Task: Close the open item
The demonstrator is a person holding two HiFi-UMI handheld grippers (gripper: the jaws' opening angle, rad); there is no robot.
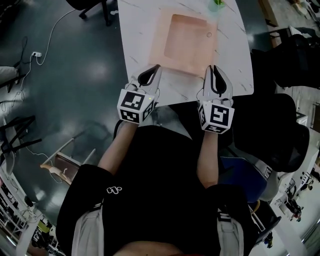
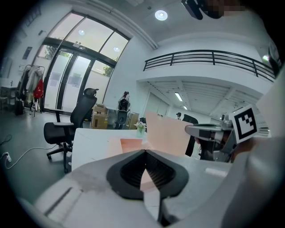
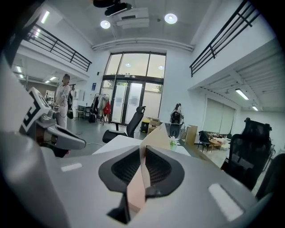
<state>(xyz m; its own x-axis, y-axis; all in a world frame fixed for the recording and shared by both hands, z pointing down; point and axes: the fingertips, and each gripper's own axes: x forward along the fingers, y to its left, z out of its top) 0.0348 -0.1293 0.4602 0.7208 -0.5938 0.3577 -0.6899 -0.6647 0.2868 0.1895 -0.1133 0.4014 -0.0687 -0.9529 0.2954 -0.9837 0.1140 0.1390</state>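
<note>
A flat pink box lies open on the white marble table. One of its pink flaps stands up along the right side and runs between the jaws in the right gripper view. My right gripper sits at the box's near right corner, with its pads closed on that flap. At the near left corner, my left gripper is shut, its tips meeting. In the left gripper view, the raised flap and the box's base show beyond the tips. I cannot tell whether the left jaws pinch the box.
A small green item stands at the table's far end. A black office chair is close on the right, and a wooden stool is on the floor at the left. A white cable trails over the dark floor.
</note>
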